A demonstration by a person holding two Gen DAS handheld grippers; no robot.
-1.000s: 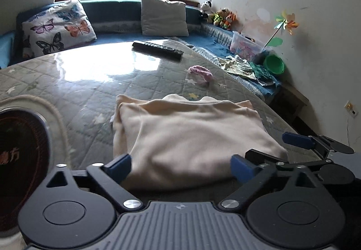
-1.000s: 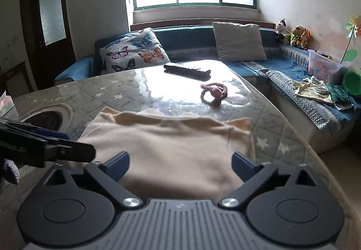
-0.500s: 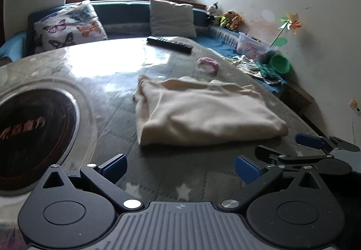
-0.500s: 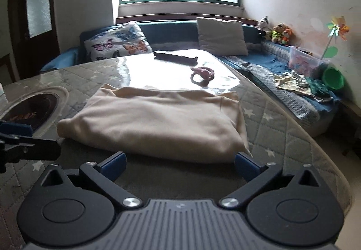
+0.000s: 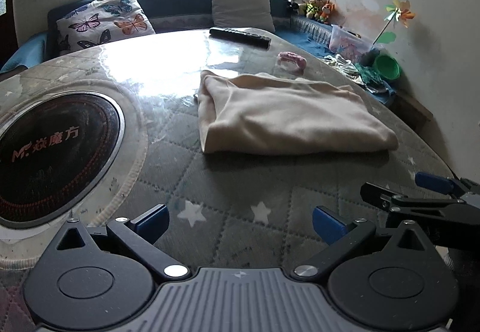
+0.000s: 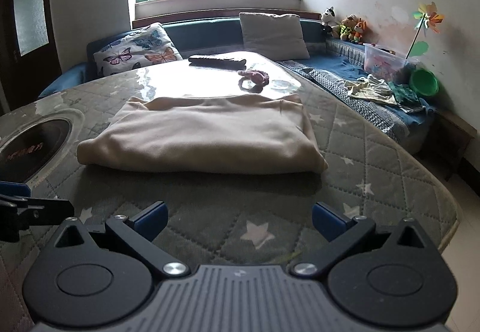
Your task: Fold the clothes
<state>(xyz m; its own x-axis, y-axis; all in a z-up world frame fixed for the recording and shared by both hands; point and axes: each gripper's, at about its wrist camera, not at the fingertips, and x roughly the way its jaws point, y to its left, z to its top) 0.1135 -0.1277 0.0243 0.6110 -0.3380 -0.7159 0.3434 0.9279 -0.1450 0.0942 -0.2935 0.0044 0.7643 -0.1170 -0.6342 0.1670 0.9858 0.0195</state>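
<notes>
A cream garment (image 5: 288,113) lies folded into a flat rectangle on the quilted table cover (image 5: 228,200); it also shows in the right wrist view (image 6: 204,137). My left gripper (image 5: 240,225) is open and empty, well back from the garment's near edge. My right gripper (image 6: 238,219) is open and empty, also back from the near edge. The right gripper's fingers (image 5: 432,182) show at the right of the left wrist view. The left gripper's fingers (image 6: 15,191) show at the left of the right wrist view.
A round black hotplate (image 5: 51,152) is set in the table at the left. A remote (image 5: 240,35) and a pink hair tie (image 5: 292,59) lie beyond the garment. A sofa with cushions (image 6: 138,48) runs behind; loose clothes (image 6: 381,89) and a green bowl (image 6: 423,82) lie right.
Both grippers have drawn back from the garment toward the table's near edge, open and empty throughout. The folded garment has stayed where it lay.
</notes>
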